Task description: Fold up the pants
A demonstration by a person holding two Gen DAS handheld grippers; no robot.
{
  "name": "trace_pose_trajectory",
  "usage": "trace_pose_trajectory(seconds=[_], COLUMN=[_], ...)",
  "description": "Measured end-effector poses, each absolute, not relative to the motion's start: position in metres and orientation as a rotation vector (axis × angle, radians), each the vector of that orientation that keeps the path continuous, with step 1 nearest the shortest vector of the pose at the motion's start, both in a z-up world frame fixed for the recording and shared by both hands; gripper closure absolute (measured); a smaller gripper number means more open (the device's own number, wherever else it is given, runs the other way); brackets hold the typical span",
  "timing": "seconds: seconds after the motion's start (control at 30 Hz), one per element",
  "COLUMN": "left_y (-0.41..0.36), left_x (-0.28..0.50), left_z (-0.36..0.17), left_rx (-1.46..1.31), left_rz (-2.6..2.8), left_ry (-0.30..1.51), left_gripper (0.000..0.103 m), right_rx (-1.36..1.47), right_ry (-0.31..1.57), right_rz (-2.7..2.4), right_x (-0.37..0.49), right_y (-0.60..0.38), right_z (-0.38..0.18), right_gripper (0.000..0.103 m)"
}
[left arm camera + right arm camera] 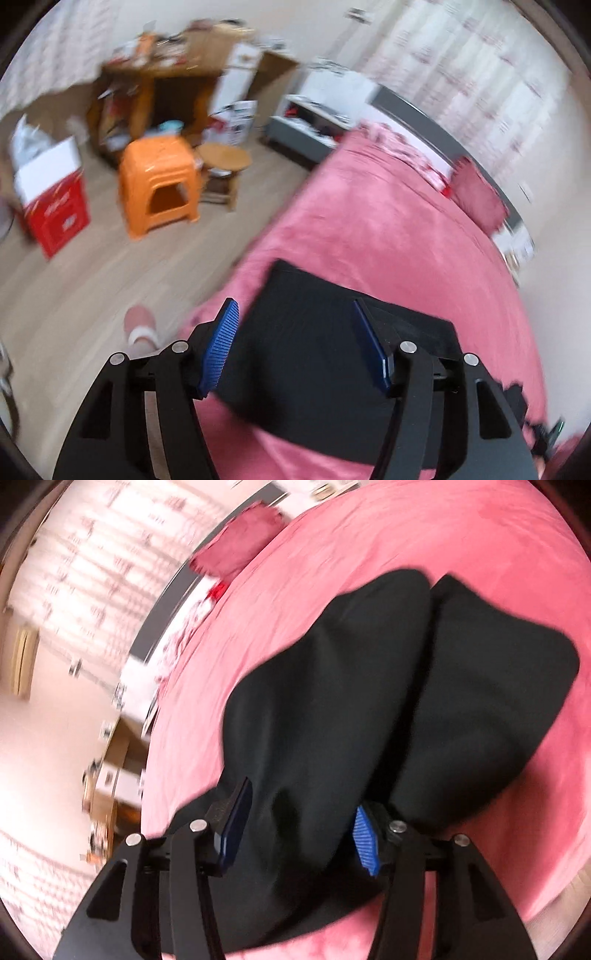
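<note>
Left gripper [295, 347] and right gripper [301, 834] gape, tilted over black pants [369, 686].

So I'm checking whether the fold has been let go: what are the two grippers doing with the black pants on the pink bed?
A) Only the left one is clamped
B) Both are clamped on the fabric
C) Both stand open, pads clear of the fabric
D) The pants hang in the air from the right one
C: the left gripper and right gripper both show spread blue pads, with the black pants lying loose on the pink bed.
</note>
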State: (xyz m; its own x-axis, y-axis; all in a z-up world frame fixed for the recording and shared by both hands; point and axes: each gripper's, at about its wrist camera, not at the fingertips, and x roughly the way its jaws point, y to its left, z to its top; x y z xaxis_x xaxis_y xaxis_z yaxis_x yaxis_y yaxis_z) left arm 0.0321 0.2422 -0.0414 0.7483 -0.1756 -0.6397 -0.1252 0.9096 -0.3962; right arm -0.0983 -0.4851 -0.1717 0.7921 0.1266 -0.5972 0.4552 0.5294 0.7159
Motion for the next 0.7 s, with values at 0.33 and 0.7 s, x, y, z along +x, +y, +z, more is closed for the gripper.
trace_pose_trajectory(seconds=[0.33,0.7], left_y=[0.082,0.024], left_x=[0.077,0.095], left_z=[-0.1,-0.135], left_rx=[-0.224,-0.085], left_rz=[-0.373,-0.41], left_ry=[0.95,1.033], left_gripper=[0.042,0.041], right_rx=[1.147,0.914], right_ry=[0.583,0.649], right_rz=[-0.376,-0.461], right_x=[-0.091,-0.169], right_y=[-0.59,-0.572], right_z=[-0.188,-0.157], right_gripper=[0.097,0.095])
